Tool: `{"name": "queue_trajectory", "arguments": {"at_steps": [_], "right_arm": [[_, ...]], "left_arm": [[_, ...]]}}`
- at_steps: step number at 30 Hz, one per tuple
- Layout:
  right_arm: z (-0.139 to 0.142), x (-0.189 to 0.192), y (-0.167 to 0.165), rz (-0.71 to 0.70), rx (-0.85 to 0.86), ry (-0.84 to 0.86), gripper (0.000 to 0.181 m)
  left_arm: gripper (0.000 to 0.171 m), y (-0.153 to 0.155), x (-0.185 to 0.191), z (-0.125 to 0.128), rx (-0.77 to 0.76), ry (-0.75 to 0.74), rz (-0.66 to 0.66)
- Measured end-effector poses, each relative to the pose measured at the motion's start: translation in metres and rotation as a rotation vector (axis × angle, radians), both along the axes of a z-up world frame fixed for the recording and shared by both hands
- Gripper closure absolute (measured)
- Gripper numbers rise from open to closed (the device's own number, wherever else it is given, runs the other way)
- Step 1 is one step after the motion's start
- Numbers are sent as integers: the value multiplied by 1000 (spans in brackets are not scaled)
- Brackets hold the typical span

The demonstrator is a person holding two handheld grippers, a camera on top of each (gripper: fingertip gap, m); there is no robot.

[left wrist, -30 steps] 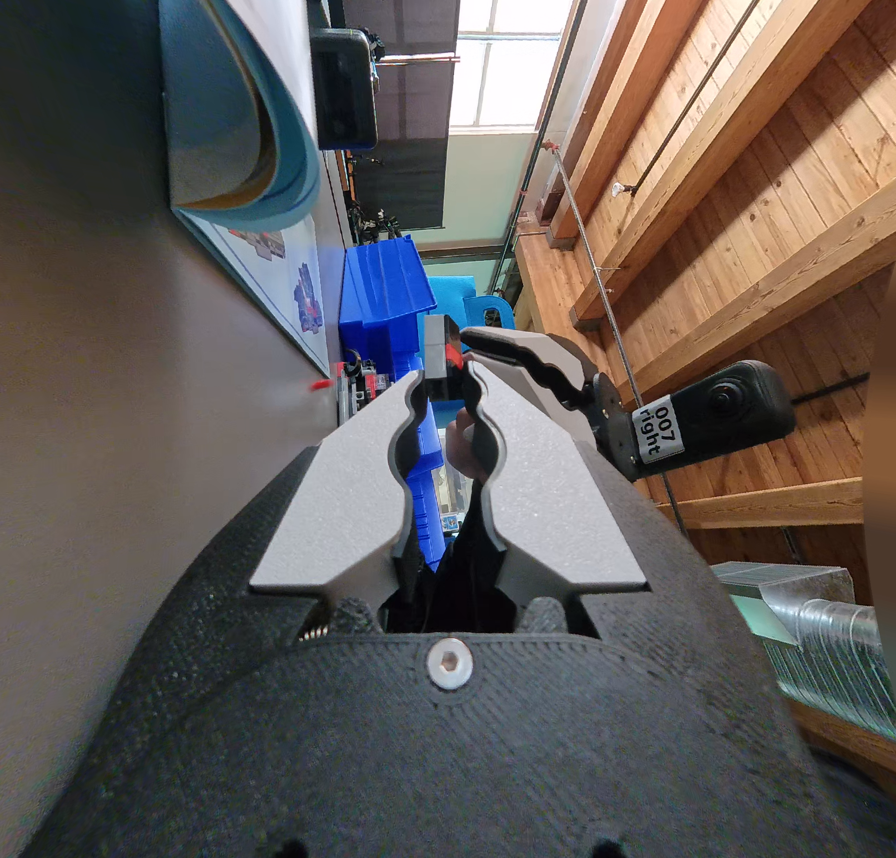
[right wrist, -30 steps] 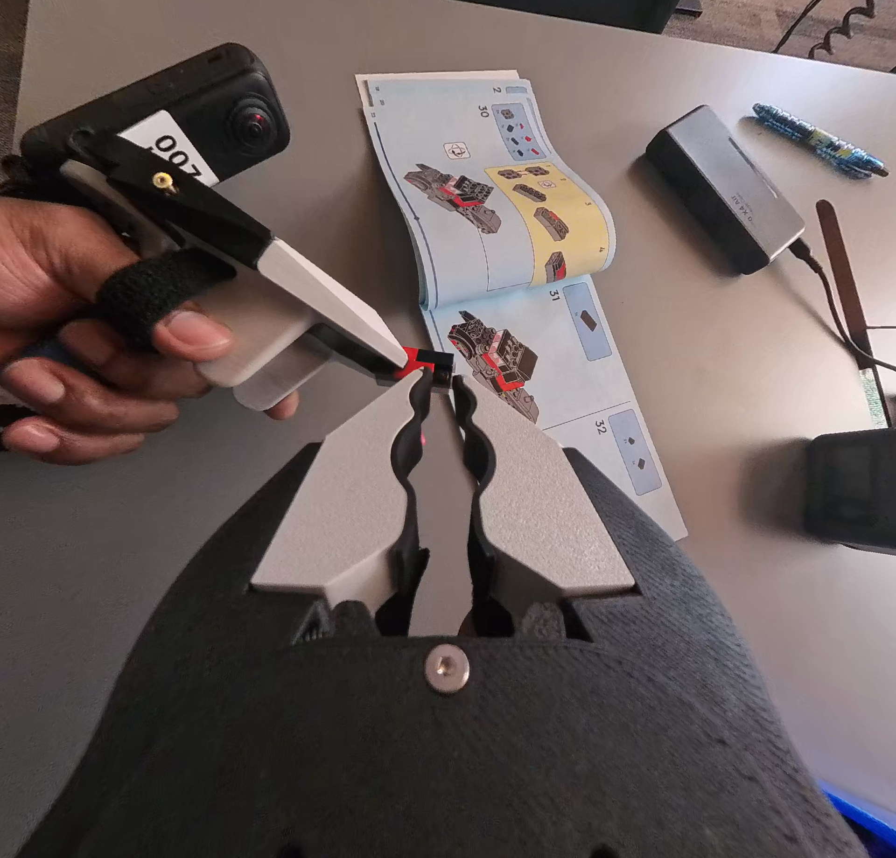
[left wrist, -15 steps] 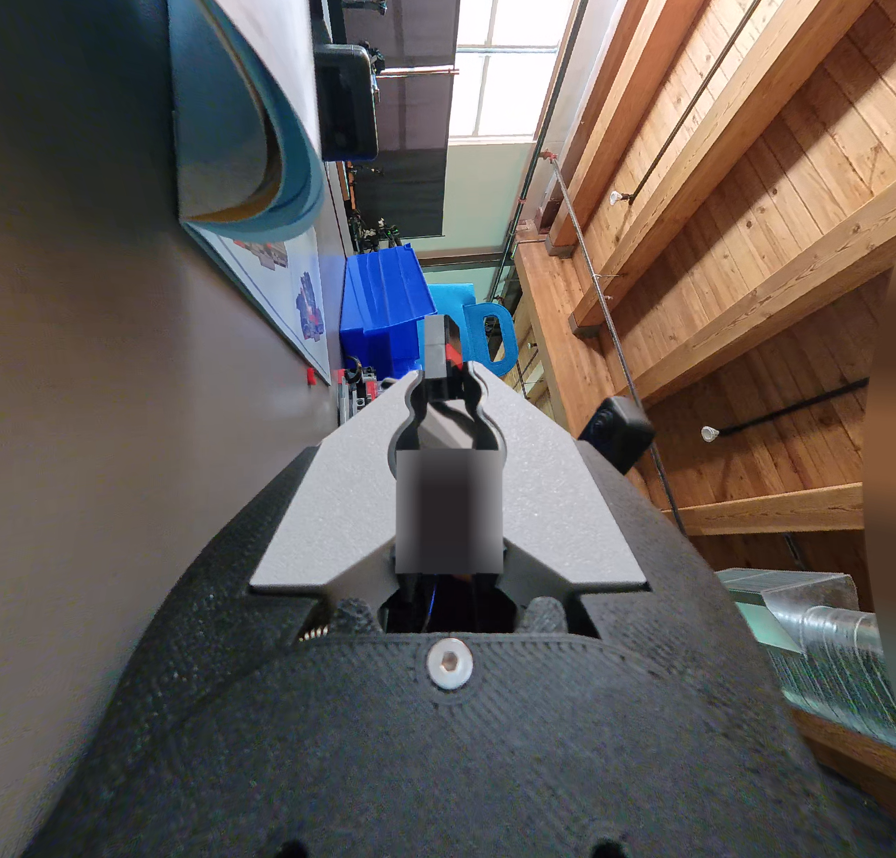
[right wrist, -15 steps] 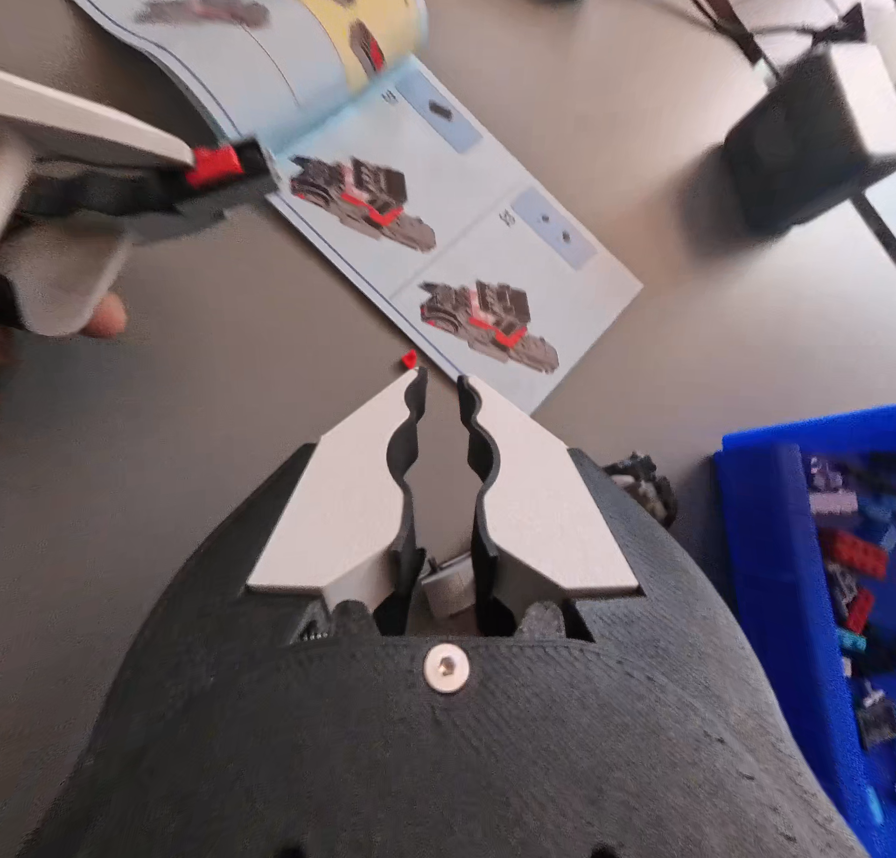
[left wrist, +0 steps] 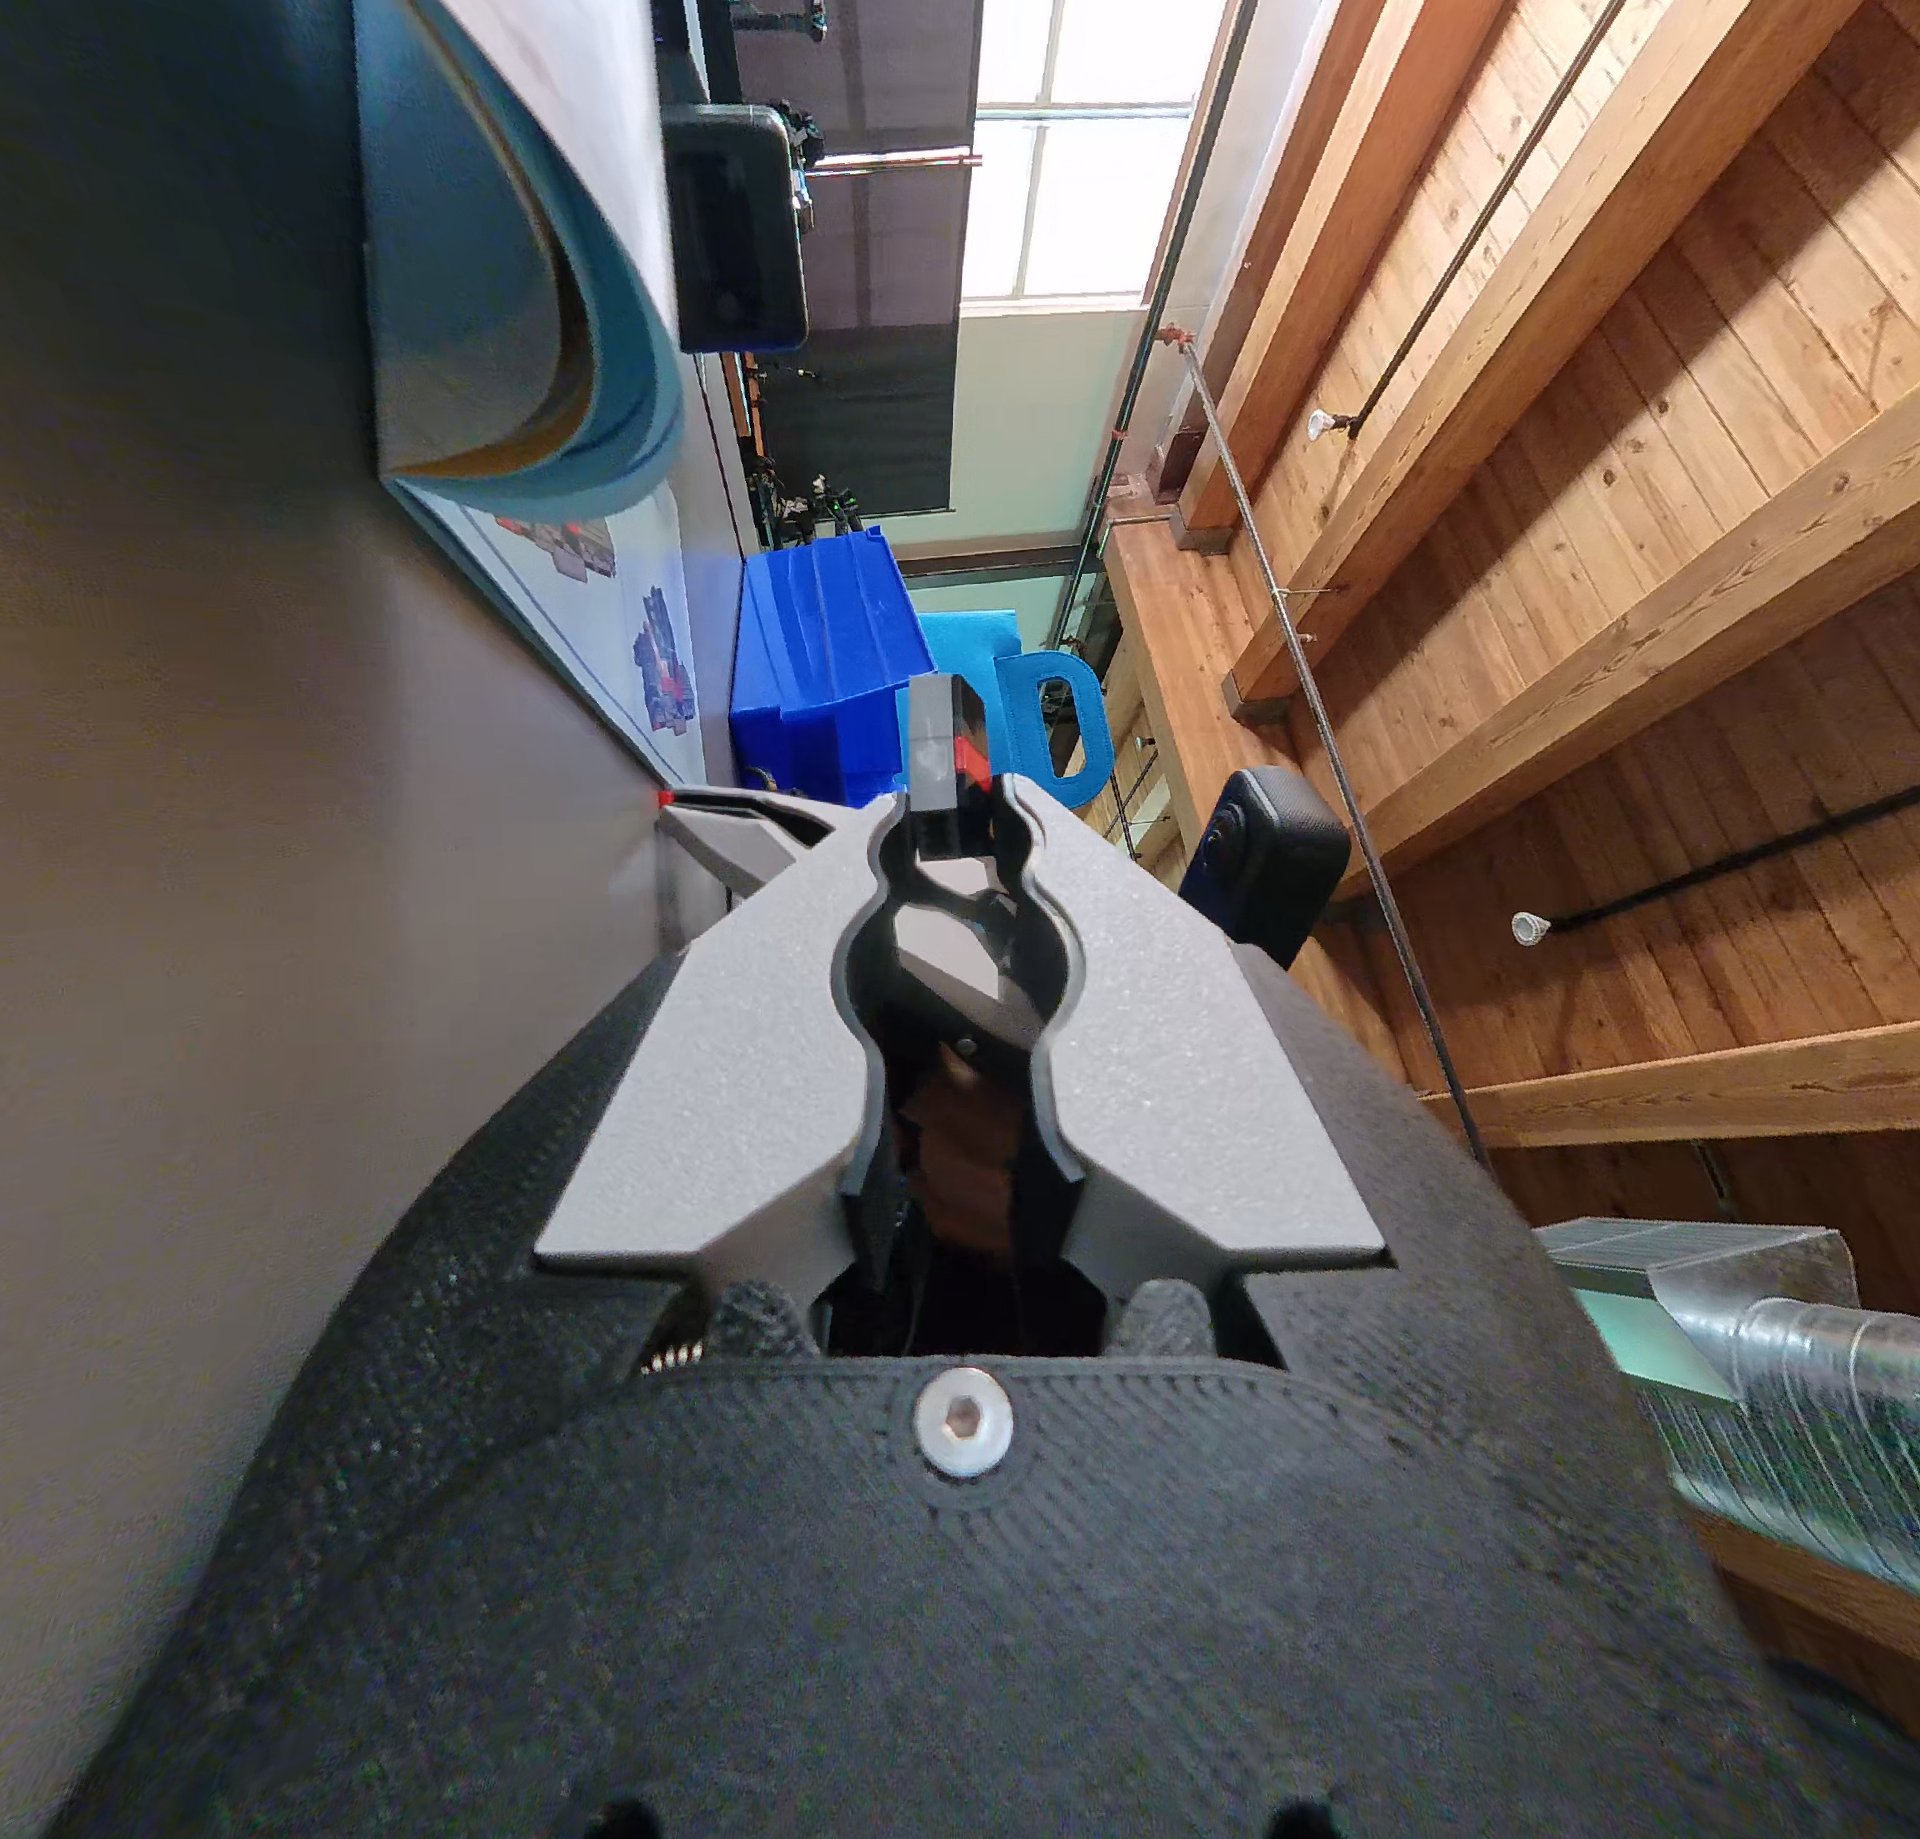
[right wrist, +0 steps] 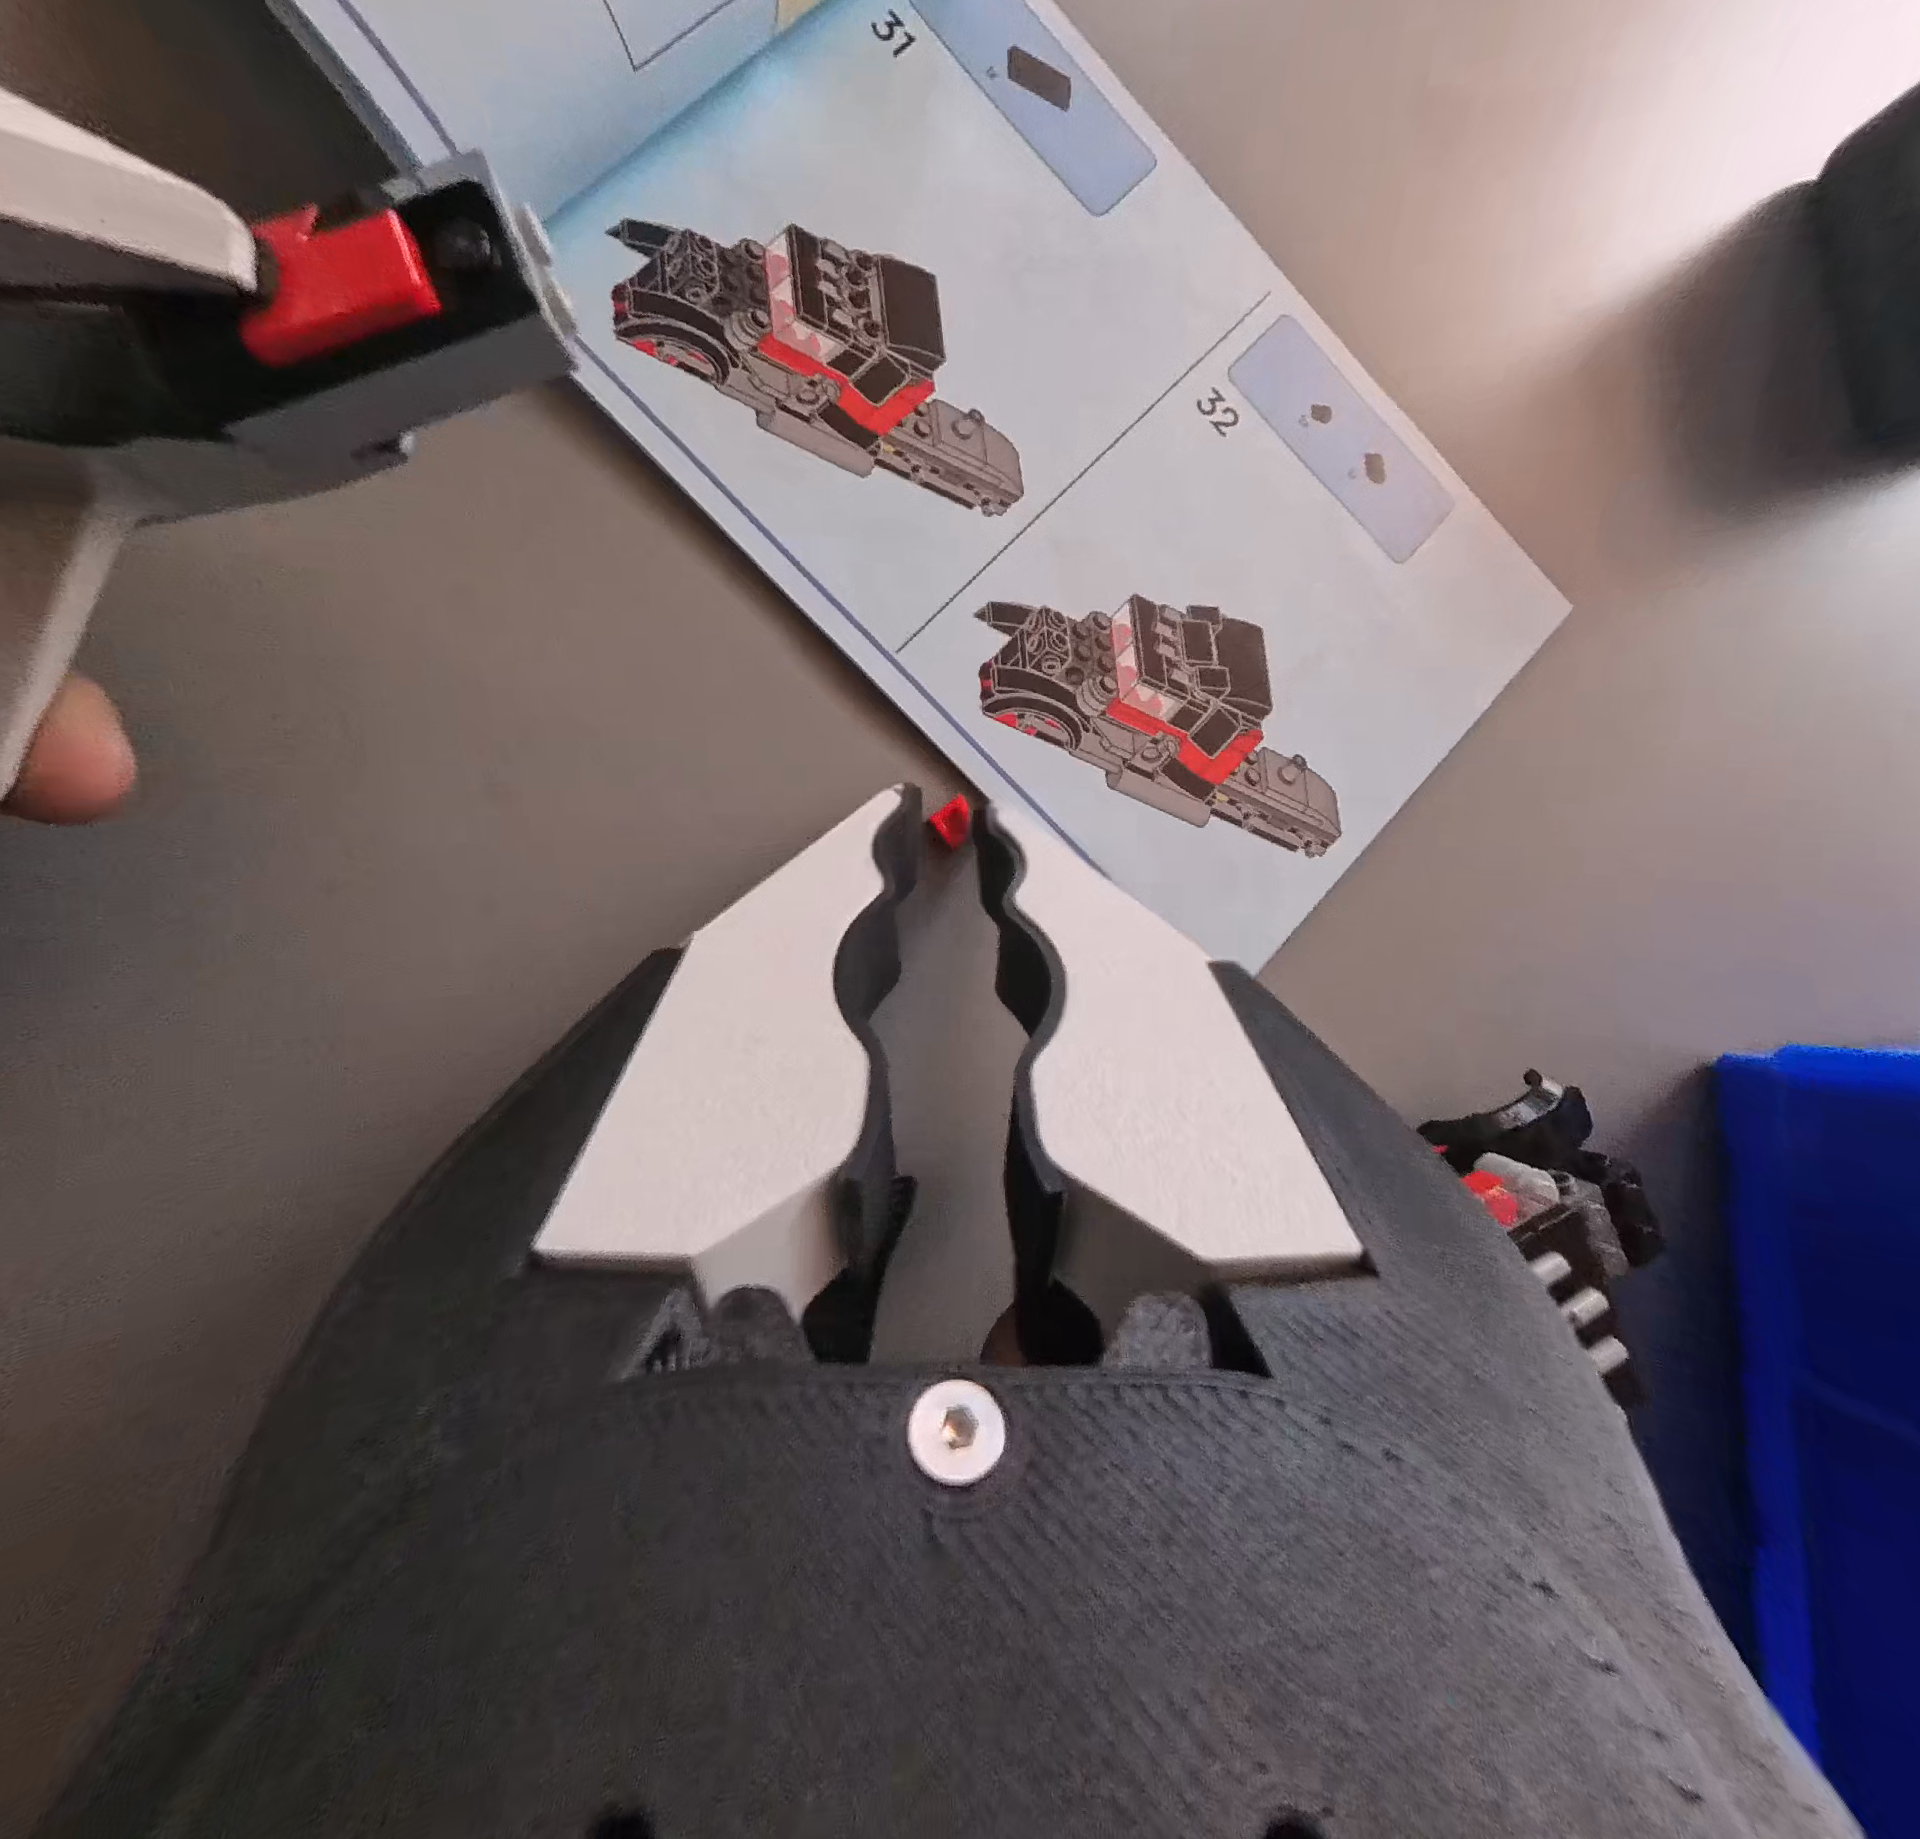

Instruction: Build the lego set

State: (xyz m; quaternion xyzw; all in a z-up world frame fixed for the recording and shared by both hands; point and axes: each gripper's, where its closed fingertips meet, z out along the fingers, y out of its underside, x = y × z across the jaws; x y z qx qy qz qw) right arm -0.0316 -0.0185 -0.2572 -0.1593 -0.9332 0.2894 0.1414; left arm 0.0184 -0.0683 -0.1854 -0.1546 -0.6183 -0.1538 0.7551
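Observation:
My left gripper (left wrist: 943,815) is shut on a small grey, black and red lego sub-assembly (left wrist: 935,750) and holds it above the table. In the right wrist view that gripper (right wrist: 244,309) enters from the upper left with the sub-assembly (right wrist: 416,283). My right gripper (right wrist: 950,815) is down at the grey table (right wrist: 468,750), its fingertips narrowly apart on either side of a tiny red piece (right wrist: 948,819) that lies there. The left wrist view shows it (left wrist: 727,828) low against the table. The open instruction booklet (right wrist: 1091,501) lies just beyond the red piece.
A partly built black, grey and red model (right wrist: 1538,1197) sits on the table by a blue bin (right wrist: 1829,1374) at my right. The bin (left wrist: 821,667) and a black box (left wrist: 738,231) show in the left wrist view. A dark blurred object (right wrist: 1870,283) is far right. One gripper's finger ends stand about 10 cm off the other's.
My right gripper pulled away from the held sub-assembly, swung down to the table and brought its fingertips around the tiny red piece. The left gripper kept its hold and barely moved.

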Motion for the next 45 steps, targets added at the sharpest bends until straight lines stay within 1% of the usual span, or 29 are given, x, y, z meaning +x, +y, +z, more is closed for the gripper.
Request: {"name": "queue_trajectory", "arguments": {"at_steps": [1,4,7,9,12,14,18,22,31,34,38,40,41,43,45], "right_arm": [[0,1,-1,6,-1,-3,174],[4,7,-1,45,-25,-4,176],[31,21,-8,125,-171,17,175],[47,26,-7,151,-231,44,172],[59,30,0,143,-284,41,165],[61,31,8,113,-314,16,165],[47,33,28,54,-279,-30,165],[27,54,42,55,-230,-91,166],[15,93,101,29,-189,-97,166],[13,106,113,39,-195,-97,163],[4,108,112,47,-168,-68,163],[0,107,107,70,-143,-35,168],[-1,108,103,85,-144,-33,173],[-1,110,95,117,-138,-45,174],[2,101,90,117,-127,-1,174]], "left_arm": [[156,0,0,0,0,0,-1],[156,0,0,0,4,2,-2],[156,0,0,0,5,2,-2],[157,0,0,0,3,1,-1],[156,0,0,0,1,0,1],[156,0,0,0,-1,-1,3],[157,-1,0,-1,-6,-3,7],[156,0,0,-1,-8,-4,7],[156,1,0,0,-9,0,2],[157,1,0,0,-10,1,1],[157,2,0,0,-18,1,2],[157,2,0,0,-17,1,4],[157,2,0,0,-16,1,4],[157,1,0,0,-15,1,5],[157,1,0,0,-16,1,5]]}}
